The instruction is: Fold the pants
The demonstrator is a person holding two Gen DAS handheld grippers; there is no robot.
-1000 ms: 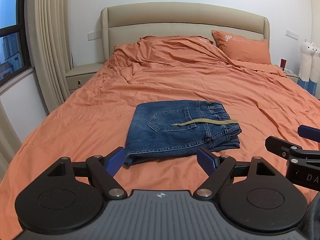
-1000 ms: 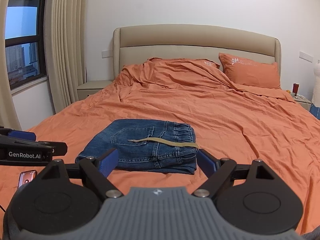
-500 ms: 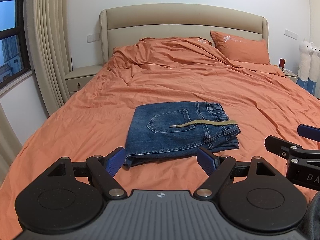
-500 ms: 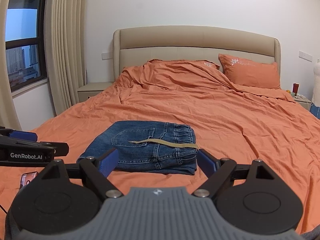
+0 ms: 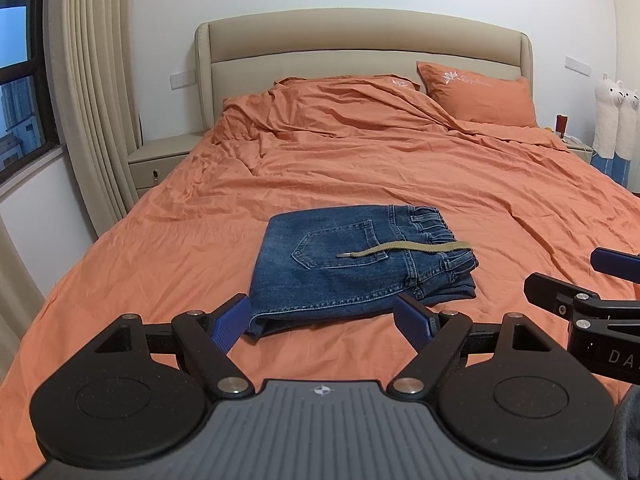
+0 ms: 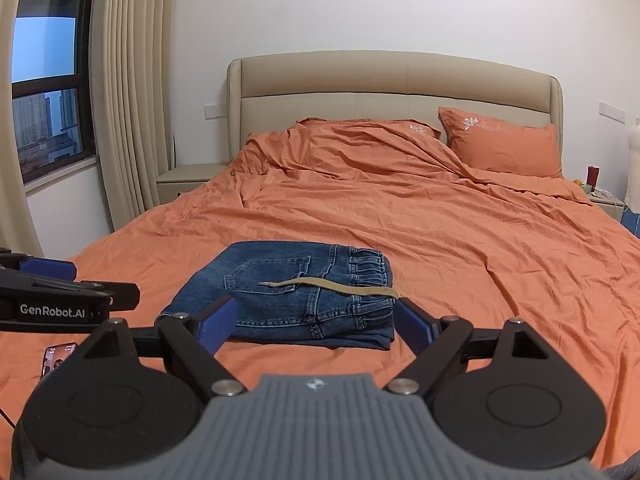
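Observation:
Blue denim pants point(image 5: 352, 264) point(image 6: 296, 292) lie folded into a compact rectangle on the orange bed, back pocket up, elastic waistband to the right. A tan drawstring point(image 5: 404, 249) point(image 6: 332, 286) trails across the top. My left gripper point(image 5: 324, 318) hovers open just short of the pants' near edge, nothing between its blue pads. My right gripper point(image 6: 316, 322) is open too, held in front of the pants and clear of them. Each gripper shows at the side of the other's view.
The orange sheet point(image 5: 400, 168) is wrinkled, with a pillow point(image 5: 480, 92) at the beige headboard point(image 6: 392, 80). A phone point(image 6: 56, 358) lies on the bed near the left. A nightstand point(image 5: 160, 160), curtains point(image 6: 120, 100) and window stand left; plush toys point(image 5: 614, 120) right.
Both views have risen and pulled back slightly from the pants. The pants have not moved and both grippers stay open.

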